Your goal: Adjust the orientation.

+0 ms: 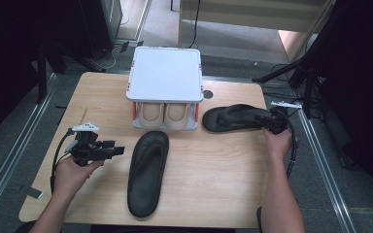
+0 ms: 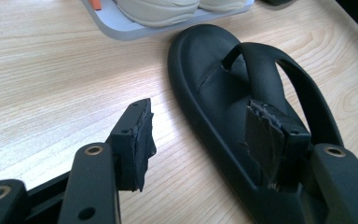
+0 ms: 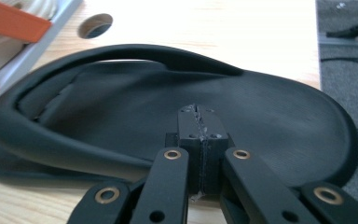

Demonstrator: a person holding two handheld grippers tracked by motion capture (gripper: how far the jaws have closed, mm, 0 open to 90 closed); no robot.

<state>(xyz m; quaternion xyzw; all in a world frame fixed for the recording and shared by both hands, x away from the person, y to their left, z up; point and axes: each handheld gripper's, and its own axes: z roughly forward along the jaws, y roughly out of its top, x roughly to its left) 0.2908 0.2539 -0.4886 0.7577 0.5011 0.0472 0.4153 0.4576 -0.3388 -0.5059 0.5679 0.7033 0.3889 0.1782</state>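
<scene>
I check all three views for print and find nothing I can read. The sandals carry no legible brand or size mark on the surfaces that face me. The white lid of the rack is blank. The table bears no label. The grippers show no lettering or numbers.
</scene>
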